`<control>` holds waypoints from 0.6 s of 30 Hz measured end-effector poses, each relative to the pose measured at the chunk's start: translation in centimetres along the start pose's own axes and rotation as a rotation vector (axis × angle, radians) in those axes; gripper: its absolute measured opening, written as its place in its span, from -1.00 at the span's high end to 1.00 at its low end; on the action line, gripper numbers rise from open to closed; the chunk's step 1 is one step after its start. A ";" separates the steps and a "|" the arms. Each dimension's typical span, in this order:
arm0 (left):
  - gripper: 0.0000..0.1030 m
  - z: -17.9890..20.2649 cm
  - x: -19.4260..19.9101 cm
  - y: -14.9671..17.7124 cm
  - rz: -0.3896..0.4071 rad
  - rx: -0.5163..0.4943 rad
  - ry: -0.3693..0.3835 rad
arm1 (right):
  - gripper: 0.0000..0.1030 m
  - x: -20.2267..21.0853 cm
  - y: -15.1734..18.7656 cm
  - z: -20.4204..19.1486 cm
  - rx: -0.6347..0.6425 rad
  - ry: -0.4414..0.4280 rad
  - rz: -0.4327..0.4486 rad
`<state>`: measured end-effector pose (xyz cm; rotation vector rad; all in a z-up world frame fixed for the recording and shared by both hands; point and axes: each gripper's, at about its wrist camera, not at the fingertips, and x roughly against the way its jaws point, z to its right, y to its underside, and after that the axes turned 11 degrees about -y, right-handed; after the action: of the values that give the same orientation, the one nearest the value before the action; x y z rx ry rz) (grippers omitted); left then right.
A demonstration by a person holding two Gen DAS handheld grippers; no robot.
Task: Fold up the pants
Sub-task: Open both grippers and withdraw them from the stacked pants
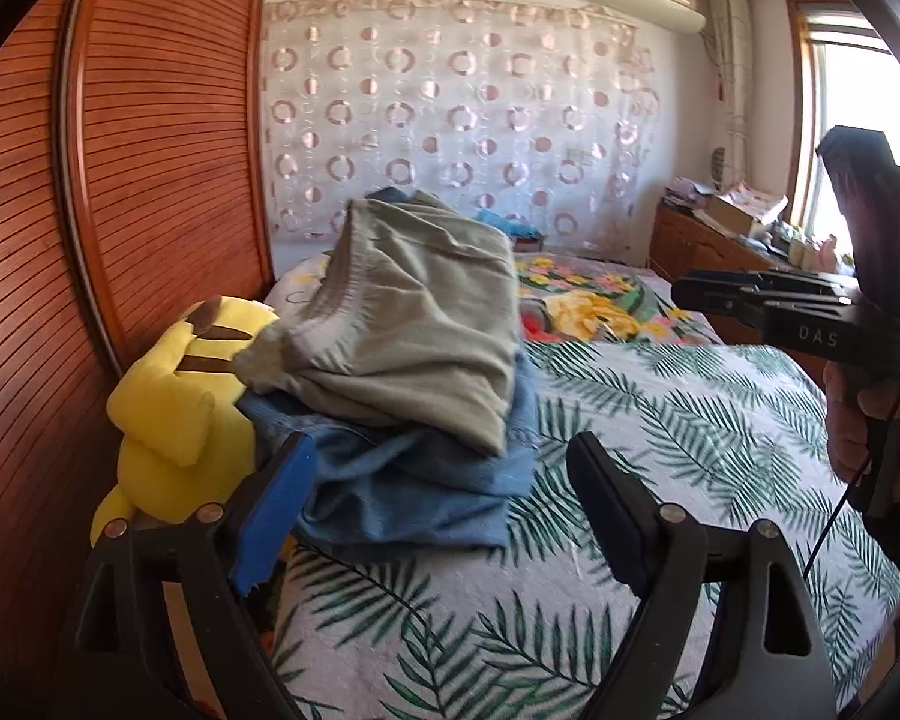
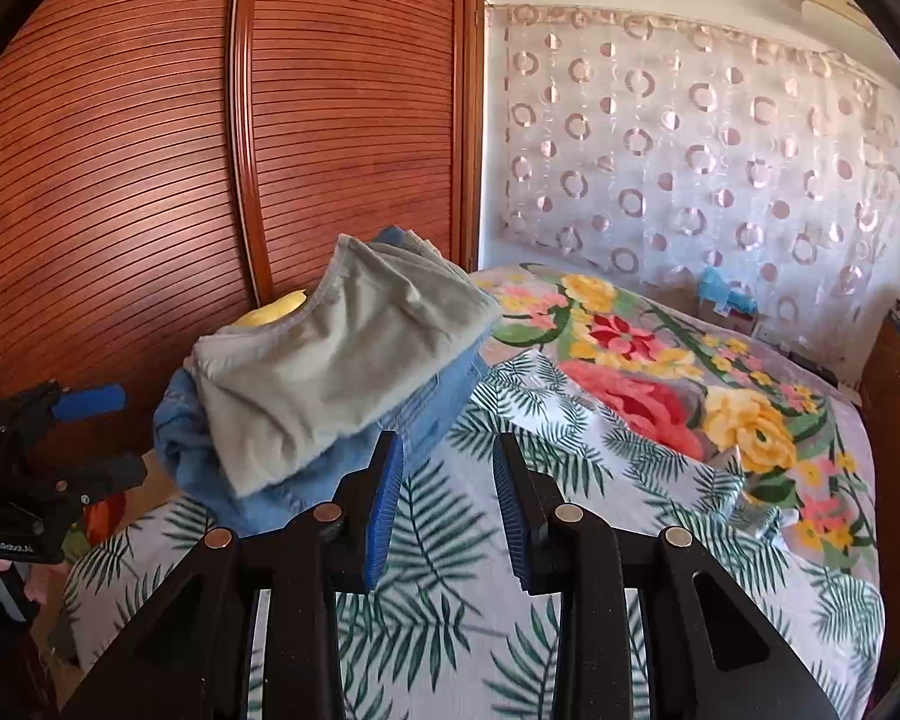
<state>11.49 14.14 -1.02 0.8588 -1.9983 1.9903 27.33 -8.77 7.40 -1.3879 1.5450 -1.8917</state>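
Folded grey-green pants (image 1: 402, 324) lie on top of folded blue jeans (image 1: 414, 492) in a stack at the bed's left edge; the stack also shows in the right wrist view, grey pants (image 2: 330, 360) over jeans (image 2: 426, 414). My left gripper (image 1: 444, 474) is open and empty, just in front of the stack, its left finger near the jeans. My right gripper (image 2: 447, 462) is open and empty, beside the stack's right corner. The right gripper (image 1: 708, 294) shows in the left view, the left gripper (image 2: 108, 432) in the right view.
A yellow plush toy (image 1: 174, 414) sits against the wooden slatted wardrobe (image 1: 150, 150) left of the stack. The bed has a leaf-print sheet (image 1: 660, 450) and a floral blanket (image 2: 660, 384) farther back. A wooden dresser (image 1: 708, 246) stands at the right by the window.
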 end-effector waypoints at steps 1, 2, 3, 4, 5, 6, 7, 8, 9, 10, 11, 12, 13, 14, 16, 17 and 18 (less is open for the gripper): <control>-0.67 0.4 0.1 0.1 -0.003 -0.015 0.005 | 0.38 0.3 0.2 -0.3 -0.005 0.003 0.001; -0.68 0.7 0.2 0.3 -0.006 -0.027 0.004 | 0.38 0.7 0.4 -0.3 -0.009 0.007 0.003; -0.68 1.1 0.2 0.4 -0.013 -0.038 0.001 | 0.38 1.0 0.7 -0.4 -0.013 0.012 0.006; -0.68 1.2 0.2 0.6 -0.017 -0.045 0.003 | 0.38 1.3 1.0 -0.4 -0.017 0.017 0.010; -0.68 1.5 0.2 0.8 -0.022 -0.054 0.007 | 0.38 1.4 1.1 -0.4 -0.022 0.021 0.011; -0.68 1.8 0.2 1.0 -0.026 -0.060 0.013 | 0.38 1.7 1.3 -0.4 -0.028 0.024 0.010; -0.68 2.1 0.3 1.2 -0.026 -0.064 0.017 | 0.38 1.8 1.6 -0.5 -0.030 0.029 0.009; -0.68 2.4 0.4 1.4 -0.026 -0.064 0.022 | 0.38 2.1 1.8 -0.7 -0.033 0.036 0.010; -0.68 2.6 0.5 1.6 -0.028 -0.065 0.030 | 0.38 2.4 2.1 -0.7 -0.037 0.040 0.012; -0.68 3.0 0.5 1.8 -0.033 -0.067 0.042 | 0.38 2.8 2.3 -0.8 -0.042 0.043 0.011; -0.68 3.3 0.7 2.0 -0.037 -0.071 0.050 | 0.38 3.1 2.6 -0.9 -0.046 0.048 0.011; -0.68 3.7 0.7 2.2 -0.039 -0.076 0.055 | 0.38 3.6 2.9 -1.0 -0.050 0.054 0.011; -0.68 4.0 0.9 2.4 -0.041 -0.079 0.056 | 0.38 3.8 3.1 -1.1 -0.055 0.059 0.011; -0.68 4.5 1.0 2.6 -0.044 -0.082 0.063 | 0.38 4.2 3.4 -1.2 -0.061 0.065 0.010; -0.68 5.0 1.2 2.9 -0.043 -0.084 0.079 | 0.37 4.9 3.9 -1.3 -0.073 0.078 0.010; -0.68 5.4 1.4 3.0 -0.041 -0.086 0.089 | 0.36 5.3 4.2 -1.4 -0.079 0.085 0.010; -0.68 5.7 1.6 3.1 -0.040 -0.089 0.091 | 0.29 5.7 4.6 -1.5 -0.085 0.095 0.010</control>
<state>10.09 8.01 -3.26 0.7682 -1.9862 1.8692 22.02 -13.79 6.13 -1.3394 1.6924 -1.9325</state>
